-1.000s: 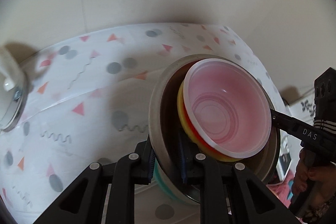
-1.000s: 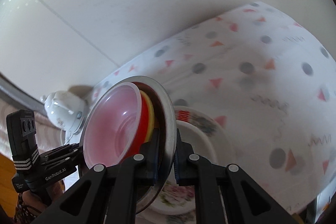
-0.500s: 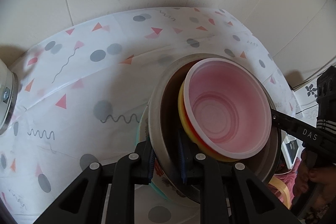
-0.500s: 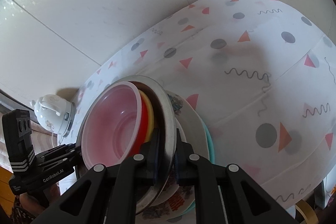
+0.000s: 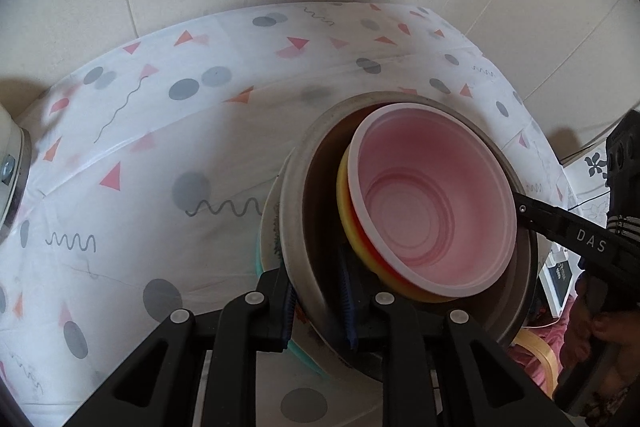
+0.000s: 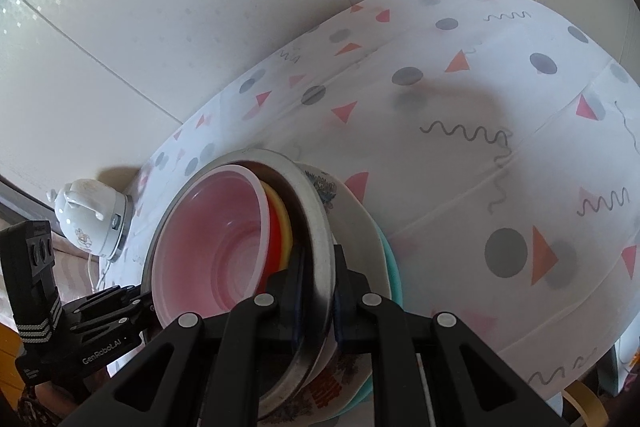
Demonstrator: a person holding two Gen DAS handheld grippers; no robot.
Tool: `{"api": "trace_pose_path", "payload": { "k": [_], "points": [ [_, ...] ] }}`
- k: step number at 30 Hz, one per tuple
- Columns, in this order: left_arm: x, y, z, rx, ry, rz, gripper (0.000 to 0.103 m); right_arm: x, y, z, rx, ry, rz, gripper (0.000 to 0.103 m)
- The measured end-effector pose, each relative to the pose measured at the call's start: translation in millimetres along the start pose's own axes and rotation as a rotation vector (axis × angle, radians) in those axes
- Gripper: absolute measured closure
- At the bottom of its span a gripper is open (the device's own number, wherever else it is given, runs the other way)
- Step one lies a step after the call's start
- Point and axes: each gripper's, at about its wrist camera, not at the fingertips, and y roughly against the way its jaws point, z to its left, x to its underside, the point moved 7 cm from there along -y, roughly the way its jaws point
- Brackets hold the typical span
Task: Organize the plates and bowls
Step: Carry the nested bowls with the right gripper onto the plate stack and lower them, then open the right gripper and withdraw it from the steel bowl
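Observation:
A steel bowl holds a yellow bowl, a red one and a translucent pink bowl on top. My left gripper is shut on the steel bowl's rim on its left side. My right gripper is shut on the rim on the opposite side and also shows in the left wrist view. Right under the steel bowl lie a white floral plate and a teal plate. I cannot tell whether they touch.
The table wears a white cloth with grey dots and red triangles. A white kettle-like appliance stands at its far left edge against the wall, and its side shows in the left wrist view.
Both grippers have carried the bowl stack sideways and down over the floral and teal plates. Their grip is unchanged.

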Motion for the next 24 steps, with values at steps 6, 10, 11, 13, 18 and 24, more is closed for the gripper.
{"api": "trace_pose_path", "payload": {
  "k": [6,10,11,13,18,24],
  "points": [
    [7,7,5,0.0,0.024,-0.021,0.081,2,9,-3,0.042,0.023,-0.015,0.074],
    [15,19,15,0.002,0.085,-0.057,0.064,-1,21,-11,0.037,0.007,-0.029,0.072],
    [16,22,19,-0.018,0.102,-0.071,0.055,-2,24,-11,0.031,0.01,-0.037,0.072],
    [19,26,27,-0.014,0.154,-0.089,0.05,-6,27,-13,0.02,0.021,-0.049,0.072],
    [23,33,41,-0.019,0.304,-0.149,0.043,-26,27,-11,0.013,0.118,-0.052,0.071],
    [20,26,40,0.031,0.329,-0.214,0.045,-58,20,0,-0.078,0.225,-0.122,0.071]
  ]
}}
